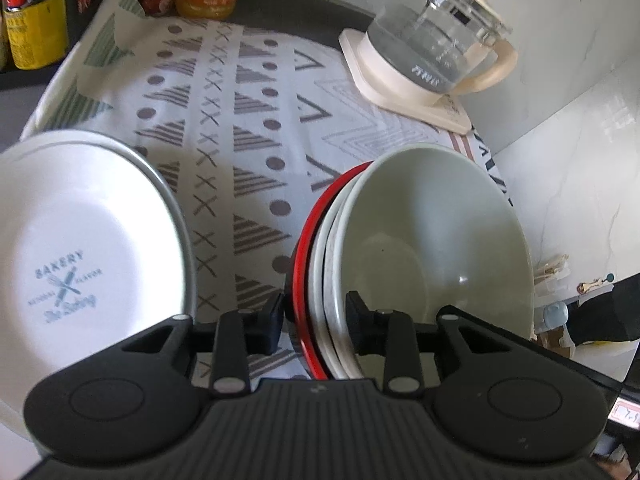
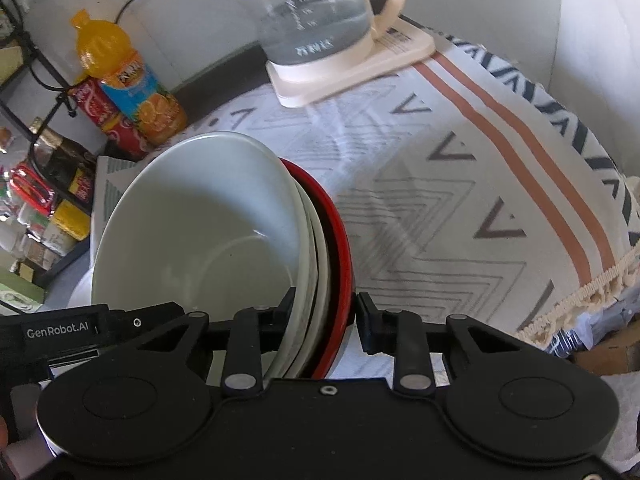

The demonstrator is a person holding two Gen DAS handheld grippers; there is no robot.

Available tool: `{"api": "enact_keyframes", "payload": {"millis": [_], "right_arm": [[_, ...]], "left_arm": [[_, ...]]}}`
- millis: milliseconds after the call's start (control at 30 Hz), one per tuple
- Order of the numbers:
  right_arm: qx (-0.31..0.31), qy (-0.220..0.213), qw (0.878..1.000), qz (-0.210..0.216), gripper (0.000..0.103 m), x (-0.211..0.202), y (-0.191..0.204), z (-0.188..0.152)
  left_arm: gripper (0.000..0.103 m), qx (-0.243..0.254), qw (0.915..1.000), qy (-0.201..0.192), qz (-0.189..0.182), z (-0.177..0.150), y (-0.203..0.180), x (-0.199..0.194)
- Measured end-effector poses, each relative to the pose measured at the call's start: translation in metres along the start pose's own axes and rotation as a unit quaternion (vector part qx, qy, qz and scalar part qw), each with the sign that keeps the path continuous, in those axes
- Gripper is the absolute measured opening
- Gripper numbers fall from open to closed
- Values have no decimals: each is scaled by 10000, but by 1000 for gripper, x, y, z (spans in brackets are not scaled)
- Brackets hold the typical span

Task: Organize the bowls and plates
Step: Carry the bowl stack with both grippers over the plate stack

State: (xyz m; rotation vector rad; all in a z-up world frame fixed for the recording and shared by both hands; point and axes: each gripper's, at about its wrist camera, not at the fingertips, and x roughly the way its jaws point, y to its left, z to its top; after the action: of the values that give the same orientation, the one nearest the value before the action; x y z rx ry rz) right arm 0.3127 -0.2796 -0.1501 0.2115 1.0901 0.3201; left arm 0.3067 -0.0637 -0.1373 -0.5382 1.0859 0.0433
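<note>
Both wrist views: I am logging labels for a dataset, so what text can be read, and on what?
"BAKERY", crossed utensils, script below: white plate with grey rim; its small side words are blurred.
"GenRobot.AI": black body of the left gripper.
White lettering on the glass kettle with cream handle: unreadable.
Labels on the orange juice bottle and red cola bottle: blurred.

Both the left hand-held gripper (image 1: pixel 314 316) and right hand-held gripper (image 2: pixel 324 316) point steeply downward, jaws narrowly clamped.

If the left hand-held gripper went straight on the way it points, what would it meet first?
The stacked bowls' rims, already between the left hand-held gripper's fingers; beyond them, probably the patterned cloth.
</note>
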Motion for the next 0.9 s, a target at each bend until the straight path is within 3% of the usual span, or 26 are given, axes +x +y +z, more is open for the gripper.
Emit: {"api": "enact_keyframes", "payload": {"millis": [467,900], "right_arm": [[-252,-273,9989,291,29,-21,35,19],[-644,-461,9956,500,29,-33,71,31]], "left_arm": [[31,-127,9987,-489,42,19,6,-51],[31,-356,9959,-823,105,17,23,-85]]}}
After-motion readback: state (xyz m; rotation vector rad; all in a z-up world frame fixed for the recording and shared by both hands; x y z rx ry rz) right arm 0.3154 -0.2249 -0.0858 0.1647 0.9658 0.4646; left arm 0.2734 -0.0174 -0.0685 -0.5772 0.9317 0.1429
